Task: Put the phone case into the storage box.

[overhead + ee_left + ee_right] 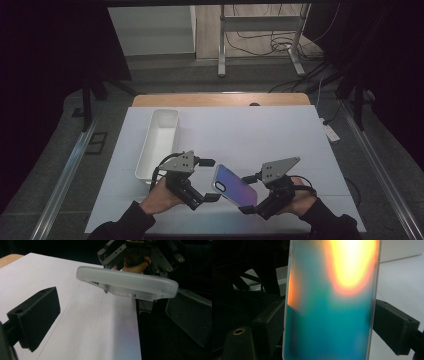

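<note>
The right gripper's (250, 204) jaws pinch the phone case (234, 186) across its width, holding it tilted above the counter (260, 135) so its free end faces the left gripper (212, 187), whose jaws gape open around that end, untouching. A white bin (159, 142) waits beyond.

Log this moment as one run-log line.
right tongs: shut on phone case | left tongs: open, at case's end | case: off table | tray: empty
</note>
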`<state>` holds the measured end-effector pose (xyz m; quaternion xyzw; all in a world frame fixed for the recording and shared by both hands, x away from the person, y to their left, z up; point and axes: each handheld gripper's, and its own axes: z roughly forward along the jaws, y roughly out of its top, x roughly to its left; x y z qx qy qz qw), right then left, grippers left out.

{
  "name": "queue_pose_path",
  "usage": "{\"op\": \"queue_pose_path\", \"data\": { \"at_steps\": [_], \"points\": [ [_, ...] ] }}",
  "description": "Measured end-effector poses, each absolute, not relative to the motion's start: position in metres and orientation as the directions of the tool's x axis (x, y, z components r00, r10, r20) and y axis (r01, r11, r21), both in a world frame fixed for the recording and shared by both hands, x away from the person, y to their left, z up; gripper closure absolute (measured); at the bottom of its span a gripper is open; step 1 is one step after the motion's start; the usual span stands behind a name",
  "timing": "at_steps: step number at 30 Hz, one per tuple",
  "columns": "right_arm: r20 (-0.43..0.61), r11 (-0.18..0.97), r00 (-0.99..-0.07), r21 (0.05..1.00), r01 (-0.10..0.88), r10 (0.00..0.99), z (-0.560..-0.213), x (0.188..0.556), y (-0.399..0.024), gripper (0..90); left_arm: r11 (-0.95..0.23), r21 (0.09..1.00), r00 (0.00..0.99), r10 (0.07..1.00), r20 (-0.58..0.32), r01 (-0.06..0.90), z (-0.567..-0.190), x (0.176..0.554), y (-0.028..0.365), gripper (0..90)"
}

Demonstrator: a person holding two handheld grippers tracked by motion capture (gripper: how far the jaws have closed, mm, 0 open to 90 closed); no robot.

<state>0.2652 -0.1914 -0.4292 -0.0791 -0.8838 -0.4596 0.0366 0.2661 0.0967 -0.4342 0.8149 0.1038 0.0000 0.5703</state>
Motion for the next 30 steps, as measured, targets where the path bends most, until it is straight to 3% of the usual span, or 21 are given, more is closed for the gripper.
{"op": "queue_pose_path", "data": {
  "at_steps": [17, 23, 30],
  "points": [
    [0.165, 0.551, -0.986, 0.820, 0.157, 0.036, -0.4302, 0.2620, -0.1875, 16.3, -0.317, 0.940, 0.992, 0.047, -0.117, 0.126, -0.4335, 0.2612, 0.0864, 4.1],
    [0.176, 0.549, -0.984, 0.822, 0.153, 0.011, -0.4304, 0.2611, -0.1879, 16.2, -0.294, 0.947, 0.992, 0.015, -0.129, 0.127, -0.4324, 0.2603, 0.0883, 12.6],
    [0.153, 0.564, -0.988, 0.817, 0.122, -0.009, -0.4323, 0.2601, -0.1861, 16.0, -0.307, 0.940, 0.988, 0.001, -0.157, 0.150, -0.4291, 0.2600, 0.0892, 15.8]
  ]
}}
